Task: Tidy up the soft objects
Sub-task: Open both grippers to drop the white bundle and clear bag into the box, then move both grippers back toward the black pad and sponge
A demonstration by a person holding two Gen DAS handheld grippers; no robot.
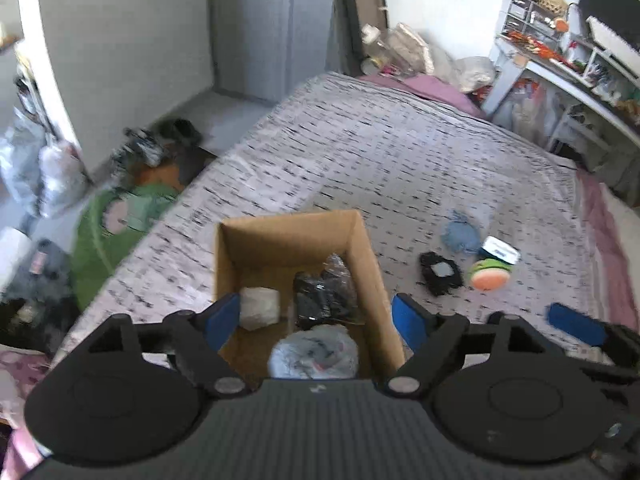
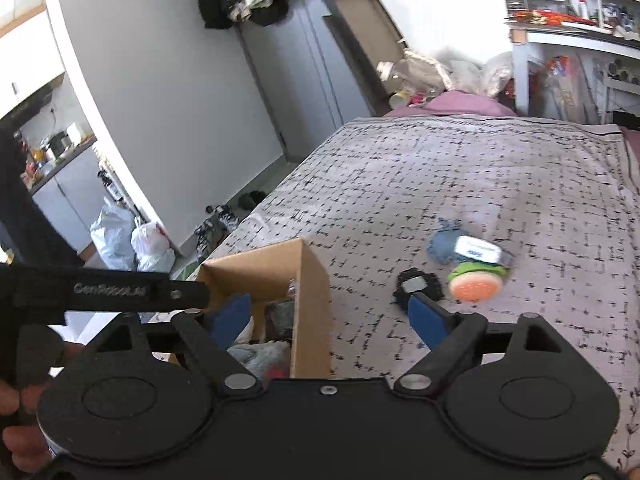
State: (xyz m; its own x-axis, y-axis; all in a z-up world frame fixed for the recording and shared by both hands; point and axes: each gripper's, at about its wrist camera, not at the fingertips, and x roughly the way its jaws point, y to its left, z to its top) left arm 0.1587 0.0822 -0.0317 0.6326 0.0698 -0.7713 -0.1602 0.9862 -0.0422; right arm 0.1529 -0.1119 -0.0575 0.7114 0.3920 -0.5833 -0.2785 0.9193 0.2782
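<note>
Both claws stand wide apart and hold nothing: the left gripper hangs over the cardboard box, the right gripper straddles its right wall. Ahead and right of the right gripper, the nearer one, lie four loose things: a black scrunchie, blue cloth, white pack, and green-orange toy. In the box I count three bundles.

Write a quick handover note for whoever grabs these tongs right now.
Left tongs: open, empty, over the cardboard box.
Right tongs: open, empty, beside the box.
Done: box on the bed holds a white lump, a black bundle and a pale bag.
Left on the bed: blue cloth, black fuzzy piece, orange-and-green toy, small white box.
</note>
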